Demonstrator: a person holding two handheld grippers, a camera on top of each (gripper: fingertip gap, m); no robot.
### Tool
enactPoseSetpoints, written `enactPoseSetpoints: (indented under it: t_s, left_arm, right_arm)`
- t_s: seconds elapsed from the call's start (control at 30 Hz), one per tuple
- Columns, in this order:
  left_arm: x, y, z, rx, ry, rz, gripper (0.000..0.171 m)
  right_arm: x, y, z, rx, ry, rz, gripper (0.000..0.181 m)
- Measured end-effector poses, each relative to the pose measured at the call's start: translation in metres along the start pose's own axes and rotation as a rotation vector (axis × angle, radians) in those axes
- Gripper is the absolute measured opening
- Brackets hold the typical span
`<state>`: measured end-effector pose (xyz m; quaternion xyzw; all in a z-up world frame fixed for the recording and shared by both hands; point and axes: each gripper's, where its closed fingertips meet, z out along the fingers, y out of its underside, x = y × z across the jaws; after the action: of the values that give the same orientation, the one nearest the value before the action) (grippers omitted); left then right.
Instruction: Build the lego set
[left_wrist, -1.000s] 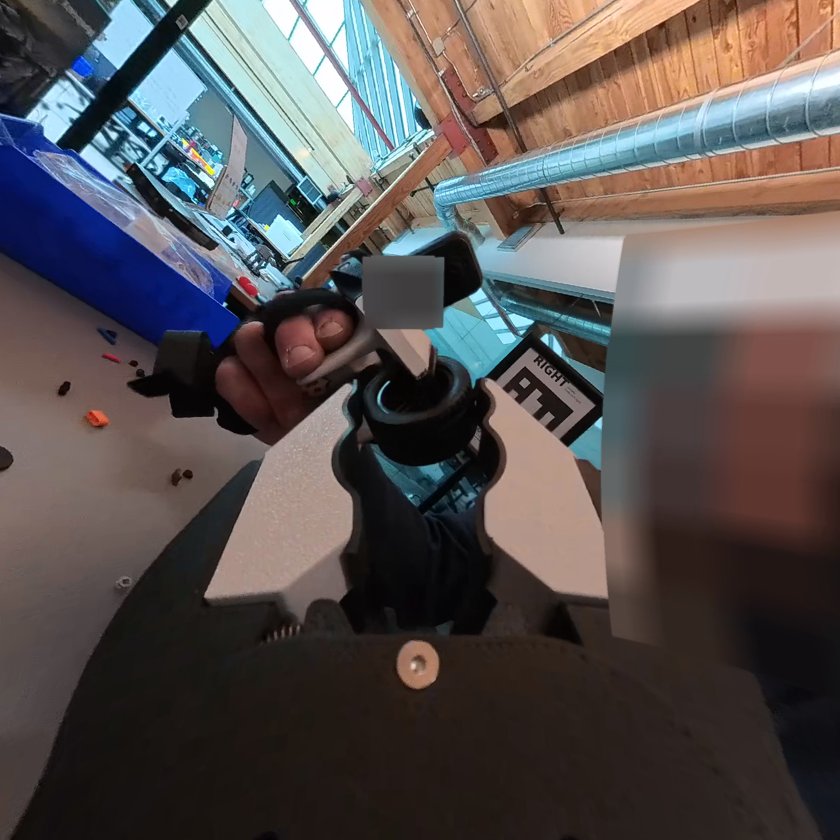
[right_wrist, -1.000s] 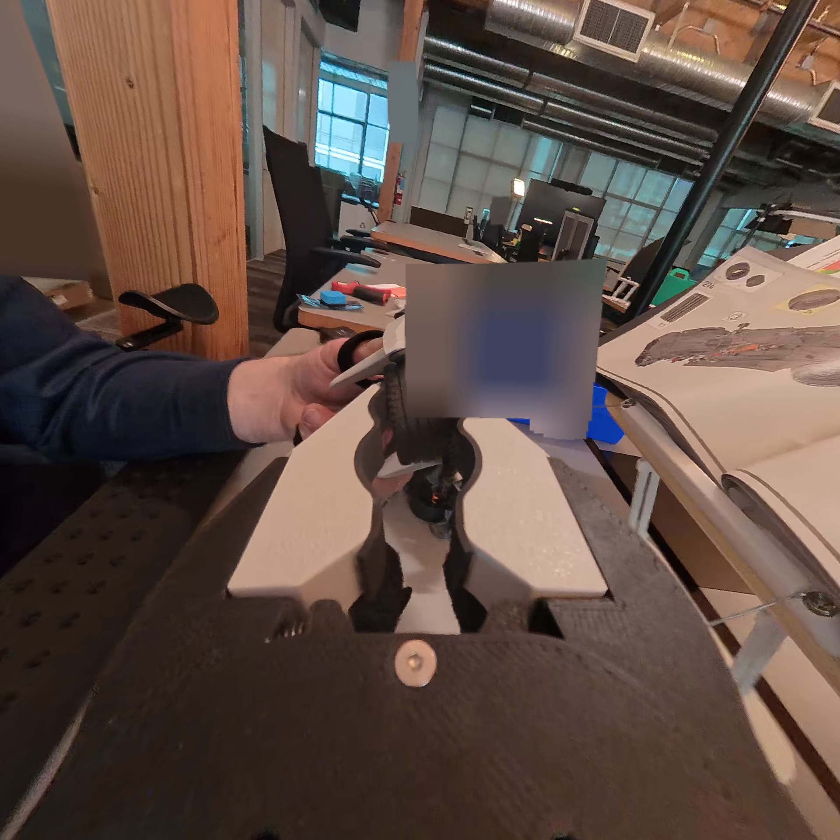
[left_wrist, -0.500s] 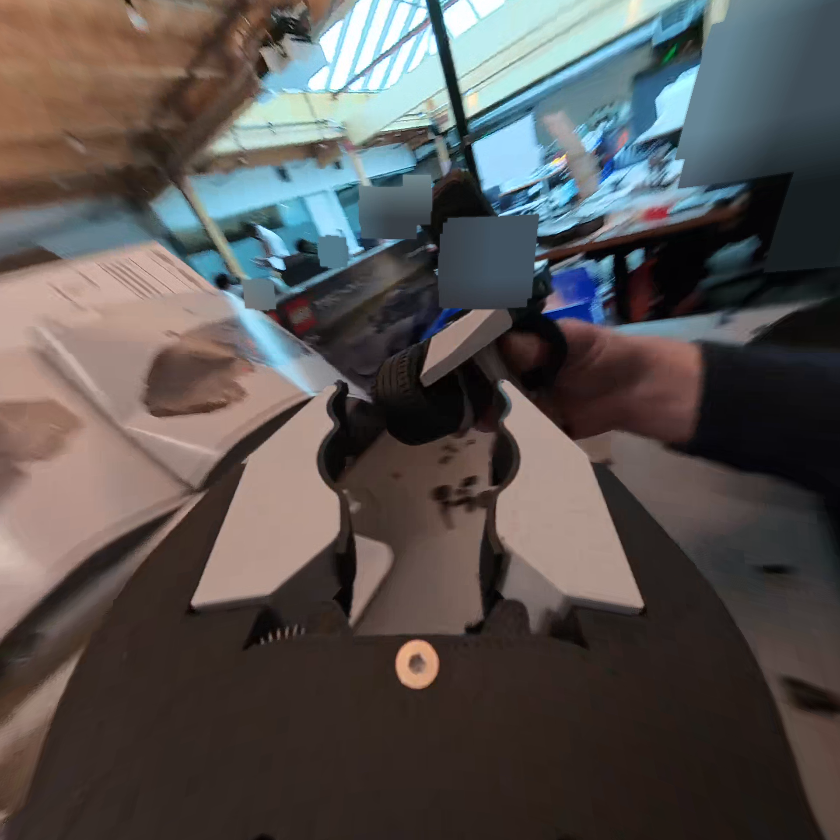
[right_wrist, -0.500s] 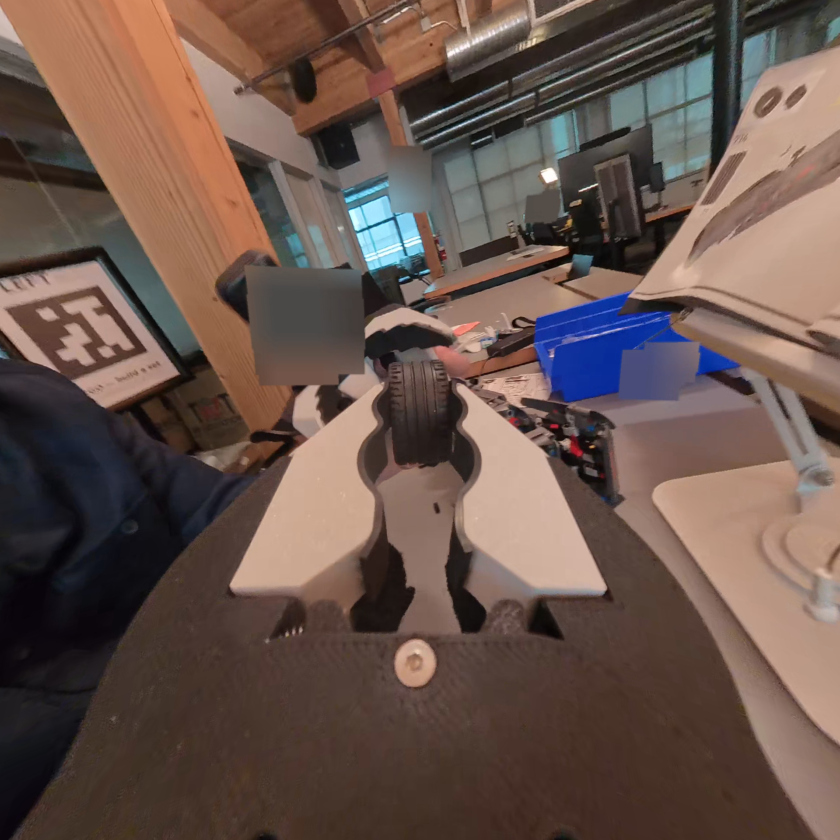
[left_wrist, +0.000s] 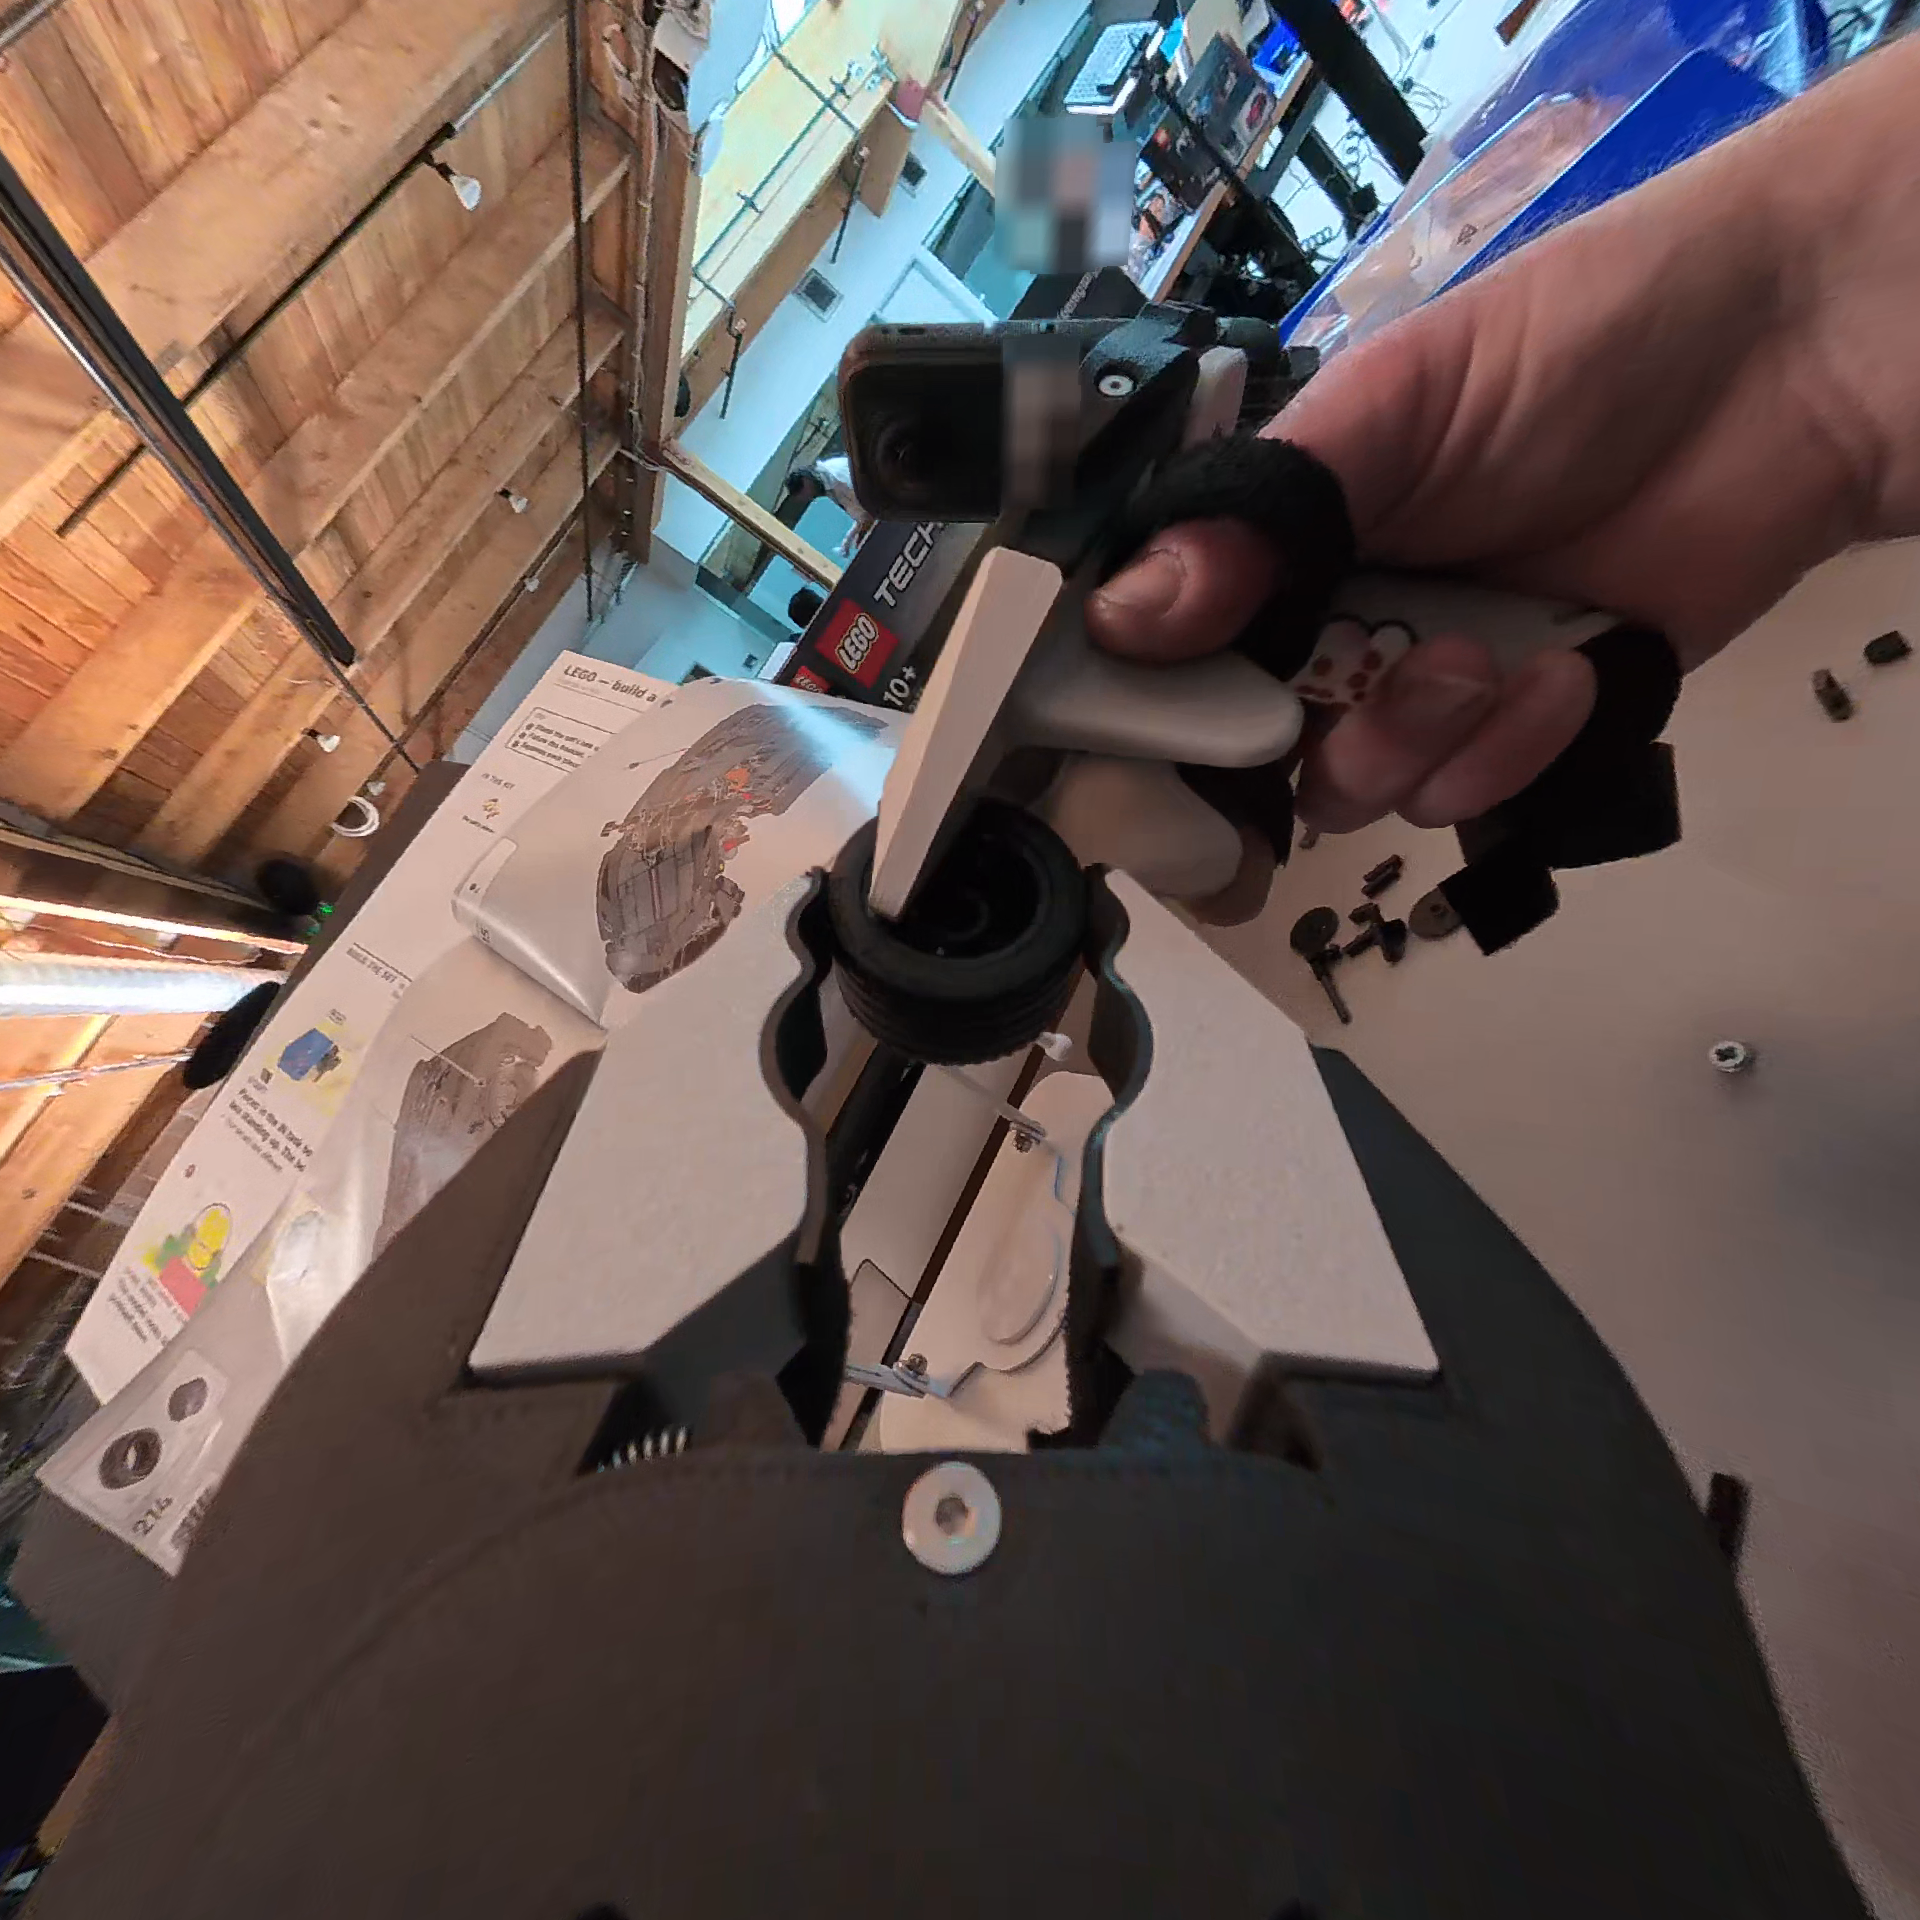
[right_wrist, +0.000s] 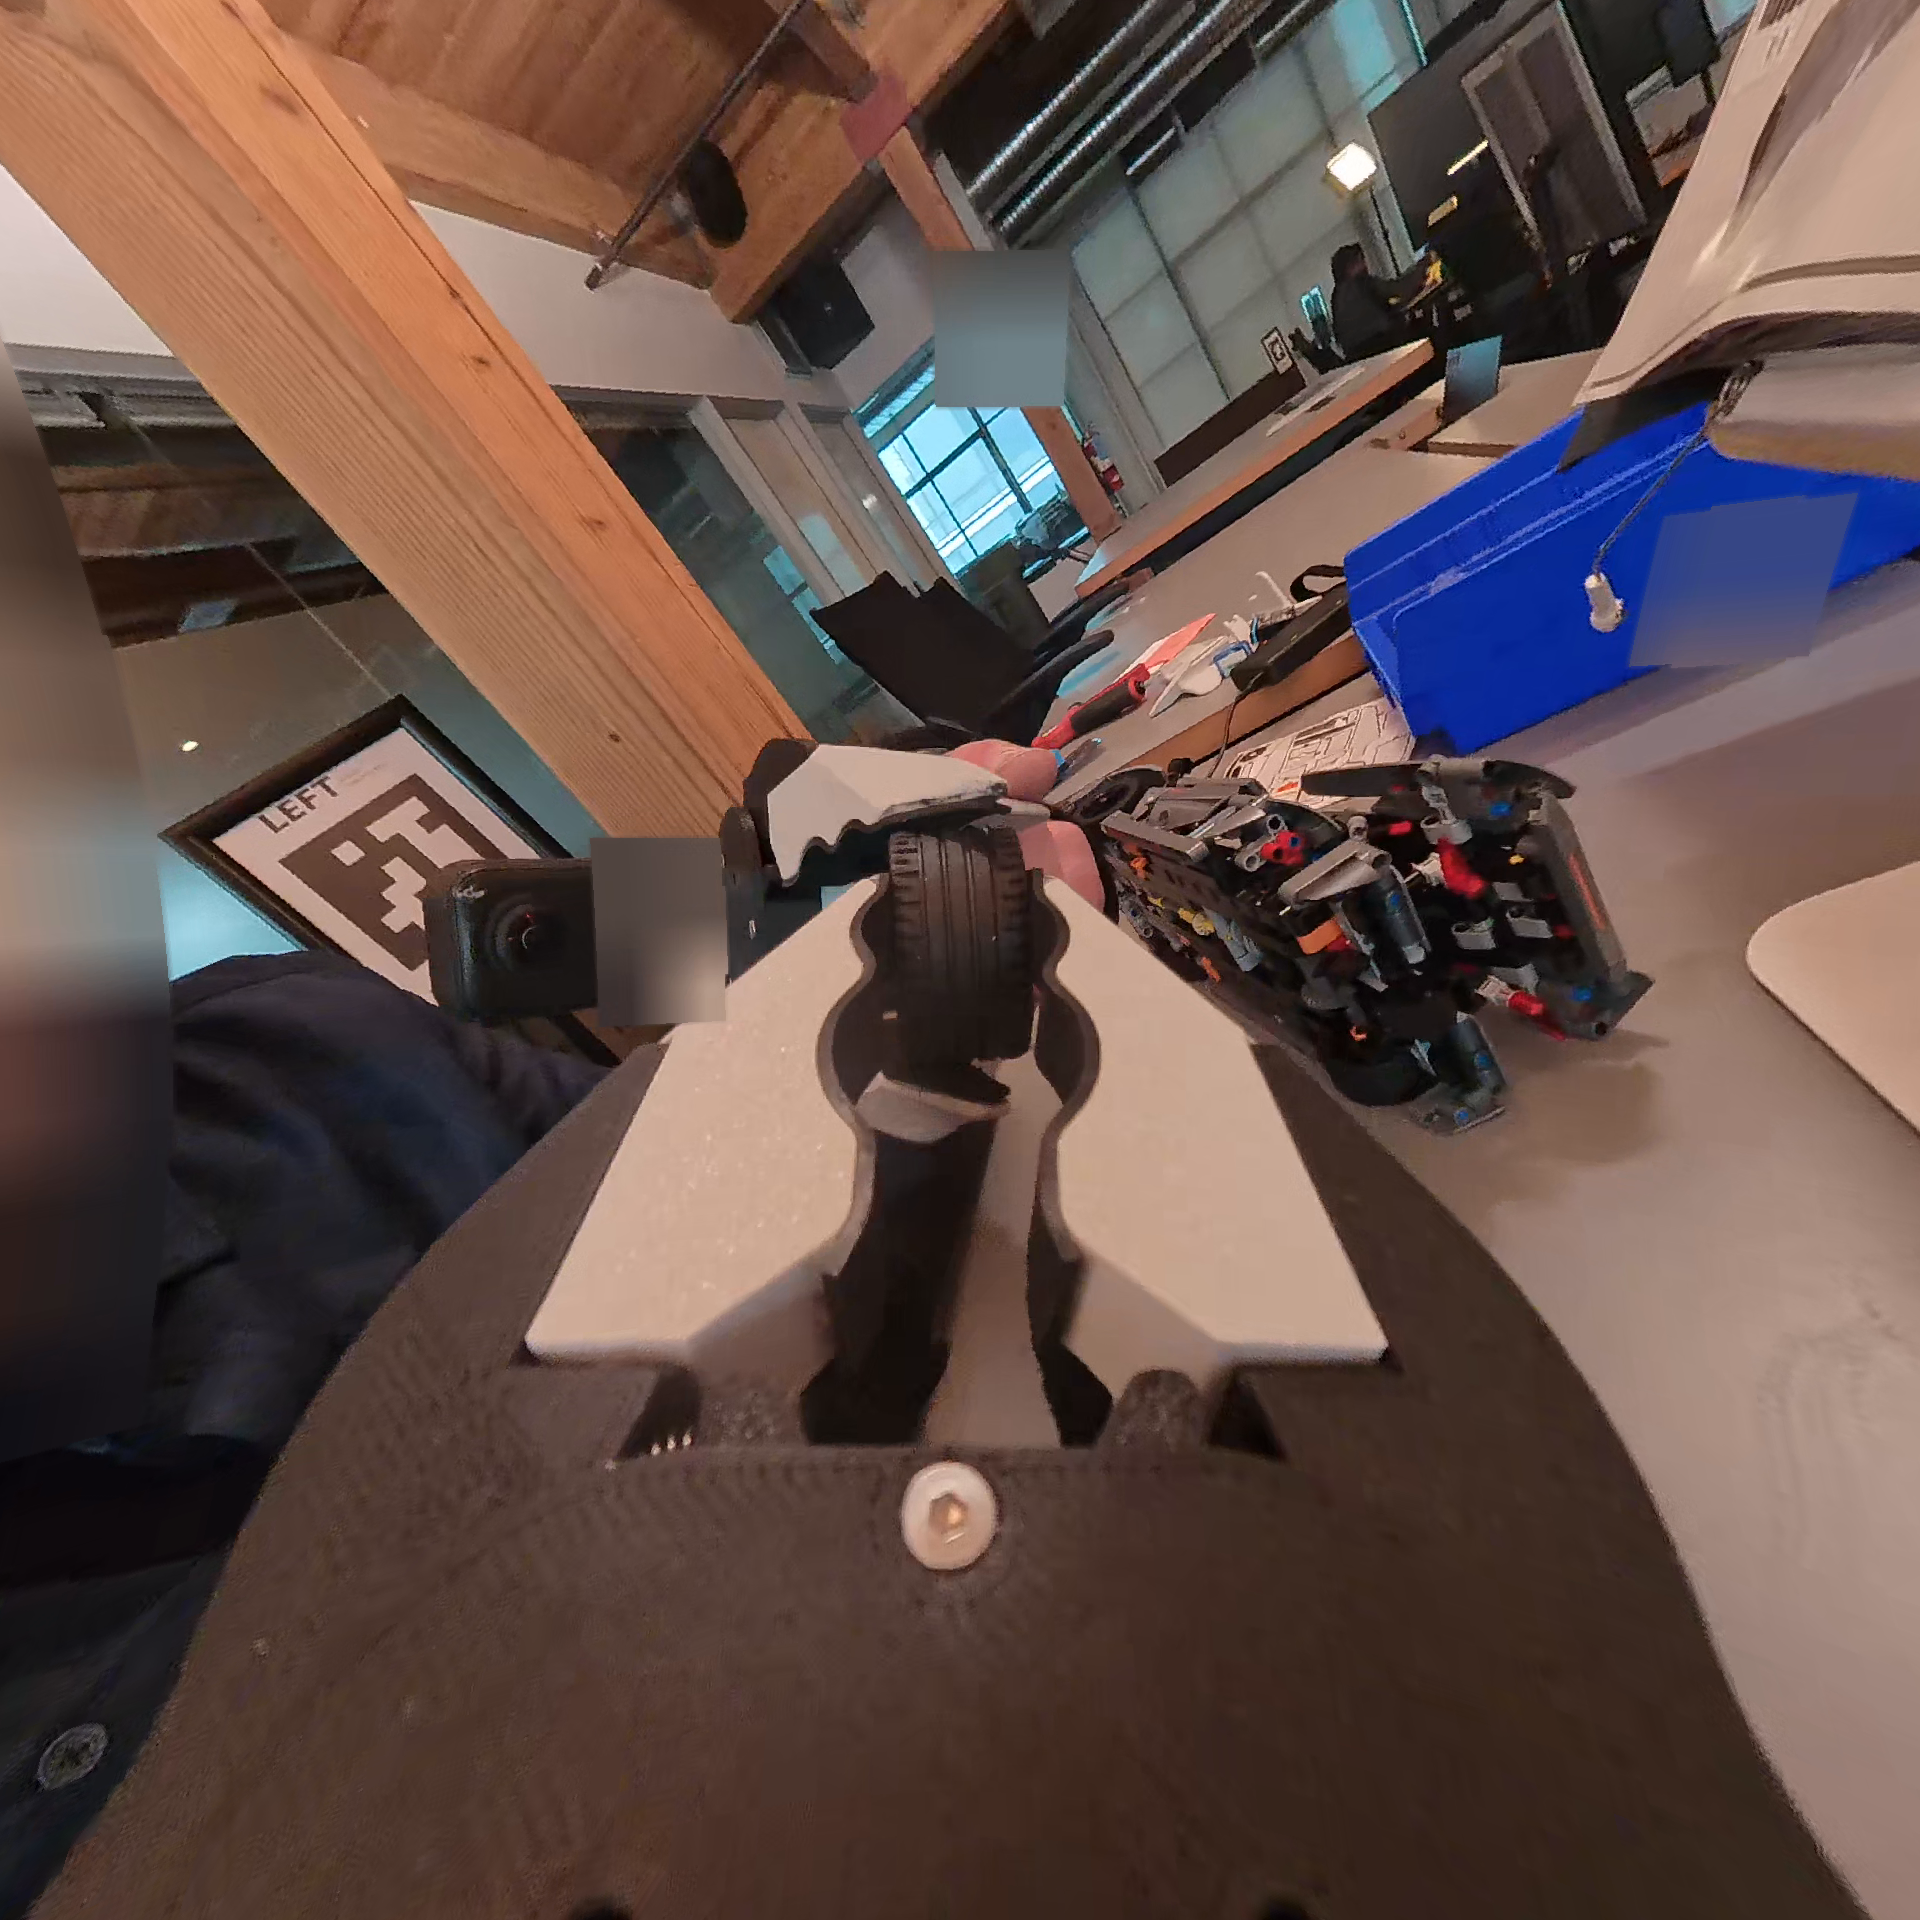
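A black Lego tyre (left_wrist: 951, 997) sits between the fingertips of my left gripper (left_wrist: 956, 904), which is shut on its tread. My right gripper (right_wrist: 956, 894) is shut on the same tyre (right_wrist: 961, 935) across its two faces. In the left wrist view one white right finger (left_wrist: 935, 748) lies across the tyre's open face, with the hand (left_wrist: 1558, 436) behind it. In the right wrist view the left fingers (right_wrist: 883, 795) sit above and below the tyre. The part-built dark Lego car (right_wrist: 1351, 935) lies on the grey table (right_wrist: 1558, 1299), just right of the tyre.
An open instruction booklet (left_wrist: 468, 1039) stands on a white stand (right_wrist: 1849, 987). A blue bin (right_wrist: 1507, 613) is behind the car. Small dark loose parts (left_wrist: 1351, 925) lie on the table (left_wrist: 1558, 1091). A Lego box (left_wrist: 883, 613) stands at the back. Only a small space, under 4 cm, lies between the two pairs of fingers.
Both grippers have kept hold of the tyre while turning together. The left view has swung from the ceiling to the booklet. The right view has tilted and moved closer to the car.
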<state>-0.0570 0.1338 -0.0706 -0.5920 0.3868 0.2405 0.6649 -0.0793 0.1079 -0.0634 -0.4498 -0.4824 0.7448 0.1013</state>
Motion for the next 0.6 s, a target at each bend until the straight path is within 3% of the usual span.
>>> enactPoseSetpoints:
  t_s: [0.23,0.4,0.6]
  left_arm:
    - [-0.013,-0.002,-0.004,0.025,-0.045,-0.103,0.045]
    - [-0.024,-0.003,-0.009,0.069,-0.067,-0.188,0.045]
    - [-0.028,-0.008,-0.013,0.075,-0.110,-0.136,0.045]
  right_arm:
    - [0.003,-0.020,-0.012,0.119,0.027,-0.022,0.033]
    - [0.007,-0.018,-0.017,0.110,0.033,-0.021,0.032]
    - [-0.005,-0.016,-0.012,0.091,-0.029,-0.041,0.032]
